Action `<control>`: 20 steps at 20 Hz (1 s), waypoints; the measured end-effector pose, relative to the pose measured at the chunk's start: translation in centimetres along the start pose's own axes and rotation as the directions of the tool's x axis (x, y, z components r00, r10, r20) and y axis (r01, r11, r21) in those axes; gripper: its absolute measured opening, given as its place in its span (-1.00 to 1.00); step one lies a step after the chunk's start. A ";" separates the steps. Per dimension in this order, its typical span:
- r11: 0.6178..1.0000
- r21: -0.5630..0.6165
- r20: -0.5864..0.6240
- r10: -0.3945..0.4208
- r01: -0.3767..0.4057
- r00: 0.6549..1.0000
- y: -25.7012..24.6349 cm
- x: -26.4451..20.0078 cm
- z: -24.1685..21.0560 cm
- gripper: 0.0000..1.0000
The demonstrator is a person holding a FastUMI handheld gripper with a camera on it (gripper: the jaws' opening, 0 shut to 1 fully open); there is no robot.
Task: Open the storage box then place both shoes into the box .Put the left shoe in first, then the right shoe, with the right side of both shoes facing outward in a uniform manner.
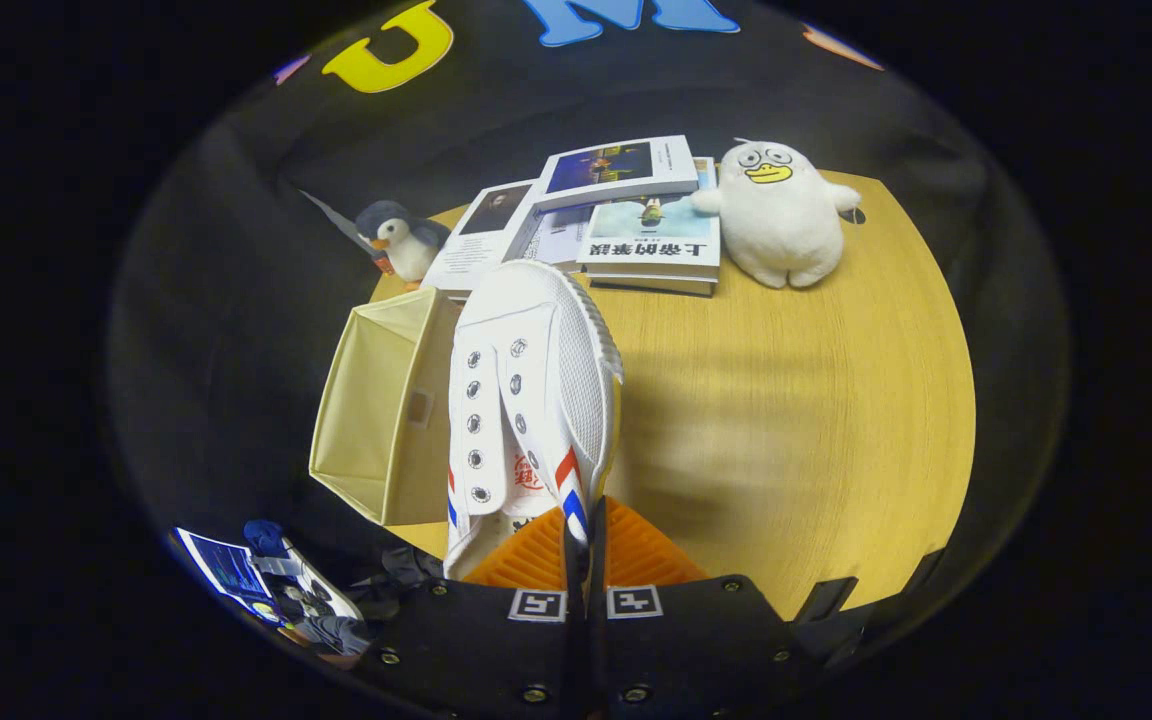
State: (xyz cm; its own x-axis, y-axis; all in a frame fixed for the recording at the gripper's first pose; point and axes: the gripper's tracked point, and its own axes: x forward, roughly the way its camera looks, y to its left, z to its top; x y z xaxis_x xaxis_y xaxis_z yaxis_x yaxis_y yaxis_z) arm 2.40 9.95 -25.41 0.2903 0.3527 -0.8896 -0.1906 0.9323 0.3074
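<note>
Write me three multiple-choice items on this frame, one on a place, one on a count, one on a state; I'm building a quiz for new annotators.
1. Where is the open storage box?
A. On the books
B. At the table's edge, left of the held shoe
C. Behind the duck plush

2. How many plush toys are on the table?
A. One
B. Two
C. Four

3. What is the hand-held gripper doing?
A. Hanging open over bare table
B. Shut on the white shoe
C. Shut on a book

Answers:
1 B: the box sits with its opening up, beside the white shoe.
2 B: a penguin plush and a white duck plush flank the books.
3 B: both fingers press together on the shoe's heel side, the toe pointing away.
</note>
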 end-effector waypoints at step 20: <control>0.973 -0.188 -0.107 0.114 -0.132 0.988 18.0 4.5 3.9 -0.99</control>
State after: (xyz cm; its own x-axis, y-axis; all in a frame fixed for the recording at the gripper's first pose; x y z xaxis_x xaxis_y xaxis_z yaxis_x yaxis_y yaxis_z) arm 3.94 28.62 -22.55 0.1644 0.4455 -0.8800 -0.4003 0.8456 0.3533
